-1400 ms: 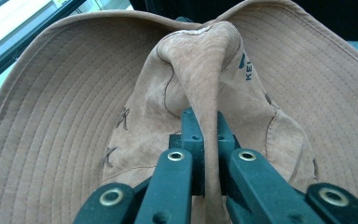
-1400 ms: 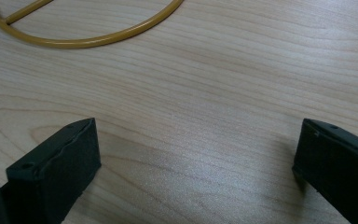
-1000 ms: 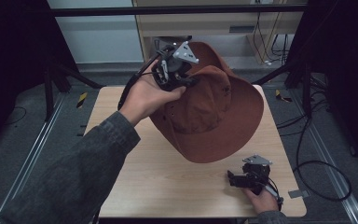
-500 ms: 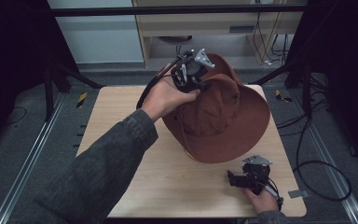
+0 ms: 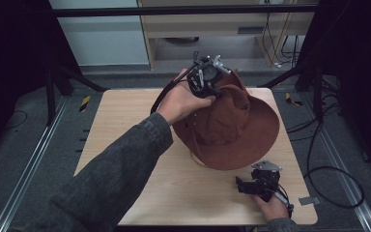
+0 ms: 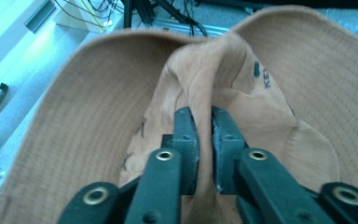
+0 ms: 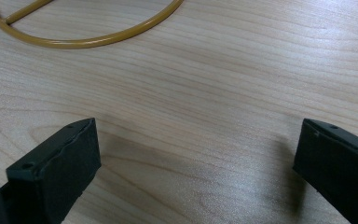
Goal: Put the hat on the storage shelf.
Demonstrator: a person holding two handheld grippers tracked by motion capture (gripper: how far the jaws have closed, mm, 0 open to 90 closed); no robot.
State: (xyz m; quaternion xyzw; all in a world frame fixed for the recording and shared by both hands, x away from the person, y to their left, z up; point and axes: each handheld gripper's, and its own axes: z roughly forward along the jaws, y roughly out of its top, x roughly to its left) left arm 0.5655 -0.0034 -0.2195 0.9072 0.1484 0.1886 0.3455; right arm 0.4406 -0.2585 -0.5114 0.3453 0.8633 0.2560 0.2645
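Note:
A brown wide-brimmed hat [image 5: 232,130] sits tilted over the middle right of the wooden table [image 5: 125,121]. My left gripper [image 5: 216,92] is at the hat's crown, at the far upper side. In the left gripper view a pinched fold of the crown [image 6: 205,88] fills the narrow gap between the jaws of this gripper [image 6: 204,116]. Those jaws have just been opening a little, with the fabric still touching both pads. My right gripper [image 5: 240,186] rests near the table's front right edge. In its own view it [image 7: 196,163] stands open over bare wood.
A thin yellow ring [image 7: 84,42] lies on the table ahead of the right gripper, and it [image 5: 198,162] pokes out under the hat's near brim. Dark frame posts and cables surround the table. The left half of the tabletop is bare wood.
The left hand has carried the hat to the right and lower, so the brim now sits nearer the table. The right gripper has stayed in place.

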